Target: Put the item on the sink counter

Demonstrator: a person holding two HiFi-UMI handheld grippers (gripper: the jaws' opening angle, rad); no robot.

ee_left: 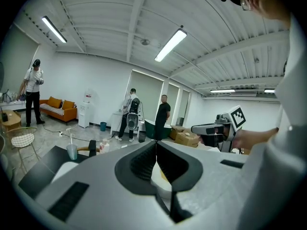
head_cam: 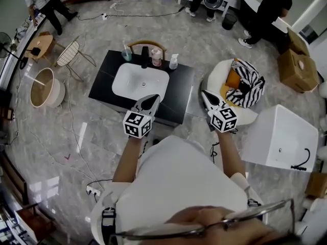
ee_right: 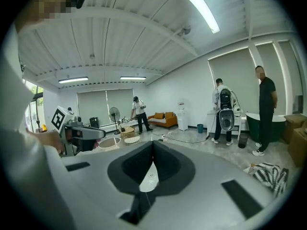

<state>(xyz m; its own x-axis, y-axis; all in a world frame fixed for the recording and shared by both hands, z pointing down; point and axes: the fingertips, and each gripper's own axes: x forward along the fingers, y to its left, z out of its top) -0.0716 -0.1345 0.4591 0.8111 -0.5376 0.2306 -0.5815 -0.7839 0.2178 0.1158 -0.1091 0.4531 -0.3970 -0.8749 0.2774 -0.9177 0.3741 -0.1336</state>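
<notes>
The 2 tongs are both fully closed and hold nothing. The left tongs (head_cam: 153, 100) hang above the front edge of the black counter (head_cam: 180, 83), and the right tongs (head_cam: 205, 96) just beside its right end. Which item is meant I cannot tell. Probably it is the striped cloth (head_cam: 247, 88) lying on the white chair (head_cam: 217, 75), right of the counter. It looks soft and light and will likely sag, so a thick fold near its middle seems the best place to pinch.

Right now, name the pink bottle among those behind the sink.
The pink bottle is the middle one, just right of the faucet; the left bottle is green, the right bottle clear.
</notes>
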